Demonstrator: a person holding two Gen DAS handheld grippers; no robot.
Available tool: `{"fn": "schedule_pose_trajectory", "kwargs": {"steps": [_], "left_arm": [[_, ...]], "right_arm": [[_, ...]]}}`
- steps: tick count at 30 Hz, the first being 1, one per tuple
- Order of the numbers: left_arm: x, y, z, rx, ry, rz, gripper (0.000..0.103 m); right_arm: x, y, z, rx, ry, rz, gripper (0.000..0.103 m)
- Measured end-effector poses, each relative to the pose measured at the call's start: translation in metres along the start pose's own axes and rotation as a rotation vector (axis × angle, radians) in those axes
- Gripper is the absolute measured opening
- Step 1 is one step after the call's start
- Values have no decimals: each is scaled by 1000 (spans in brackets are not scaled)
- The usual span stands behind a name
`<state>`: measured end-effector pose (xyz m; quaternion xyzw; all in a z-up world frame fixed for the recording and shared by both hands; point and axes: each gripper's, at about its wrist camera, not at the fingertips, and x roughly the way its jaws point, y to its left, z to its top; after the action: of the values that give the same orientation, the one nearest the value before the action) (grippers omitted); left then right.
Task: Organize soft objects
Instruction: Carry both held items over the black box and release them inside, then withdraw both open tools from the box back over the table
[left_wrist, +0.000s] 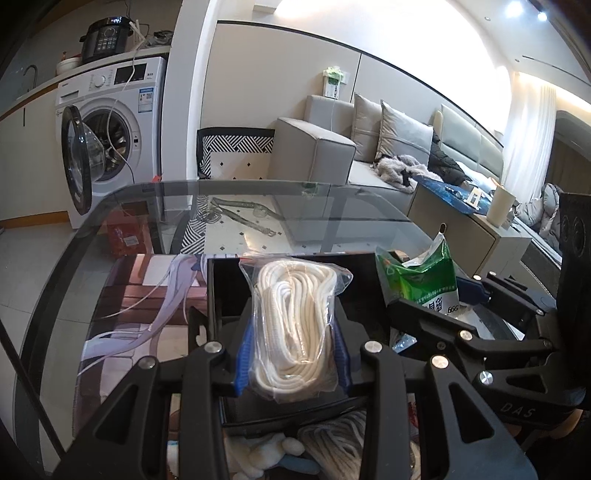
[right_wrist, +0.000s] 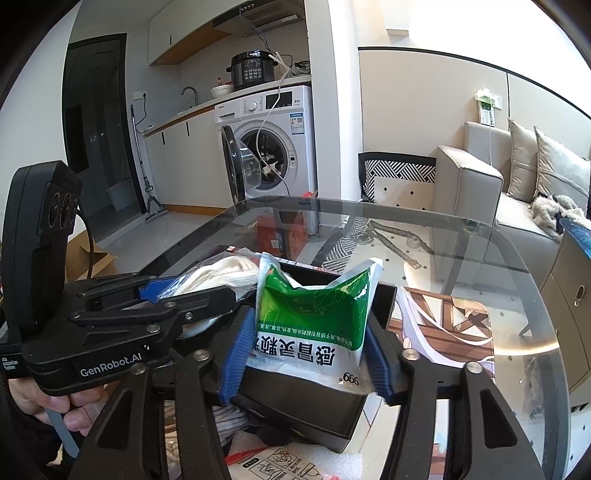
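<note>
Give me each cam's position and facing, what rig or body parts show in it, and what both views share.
Left wrist: sits on the left gripper, looks along its fingers at the bagged white rope they clamp over the black box; the right gripper enters from the right.
Right wrist: sits on the right gripper, looks at the green pouch between its fingers; the left gripper and a hand show at left.
Shared: glass table, box, rope, pouch, washing machine, sofa.
</note>
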<state>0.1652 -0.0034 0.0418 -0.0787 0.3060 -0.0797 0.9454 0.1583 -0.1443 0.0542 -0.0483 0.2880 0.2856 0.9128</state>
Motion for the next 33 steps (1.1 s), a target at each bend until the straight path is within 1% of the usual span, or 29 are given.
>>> {"fn": "schedule_pose_trajectory", "kwargs": {"steps": [1, 4, 5, 6, 7, 8, 9, 10, 11, 12, 13, 15, 18, 21, 24, 29, 33], "left_arm": [[0, 0, 0, 1, 1, 1, 36], [-2, 1, 0, 5, 3, -1, 39], [-3, 0, 1, 8, 1, -1, 40], [-5, 0, 0, 12, -3, -1, 42], [-9, 0, -1, 17, -11, 0, 50], [-13, 0, -1, 20, -18, -1, 56], [-17, 1, -2, 21, -28, -4, 66], [-21, 1, -2, 21, -34, -3, 78], [-24, 2, -3, 18, -37, 1, 86], [-29, 3, -4, 11, -44, 6, 100], [-34, 5, -4, 1, -59, 9, 103], [-42, 8, -6, -3, -73, 10, 103], [-49, 12, -10, -9, -65, 28, 103], [-58, 17, -17, -23, -71, 22, 103], [-65, 19, -24, -26, -74, 21, 103], [-75, 19, -35, -5, -67, 30, 103], [-84, 22, -43, 4, -74, 38, 103]], "right_arm": [[-1, 0, 0, 5, -2, -3, 70], [-9, -3, -1, 18, -22, -13, 80], [-14, -4, -2, 22, -29, -18, 81], [-19, -5, -3, 29, -37, -26, 85], [-23, -5, -4, 34, -41, -31, 90], [-30, -7, -6, 47, -50, -39, 93], [-35, -9, -8, 57, -54, -44, 98], [-38, -10, -10, 64, -55, -47, 102], [-43, -11, -12, 72, -54, -54, 102], [-46, -11, -14, 75, -48, -60, 102], [-51, -11, -18, 75, -40, -74, 102], [-57, -10, -23, 75, -41, -89, 102], [-70, -9, -33, 77, -45, -89, 103], [-79, -7, -42, 80, -49, -105, 103], [-83, -5, -50, 95, -50, -98, 103], [-83, 4, -59, 73, -35, -92, 103], [-86, 8, -60, 62, -57, -103, 103]]}}
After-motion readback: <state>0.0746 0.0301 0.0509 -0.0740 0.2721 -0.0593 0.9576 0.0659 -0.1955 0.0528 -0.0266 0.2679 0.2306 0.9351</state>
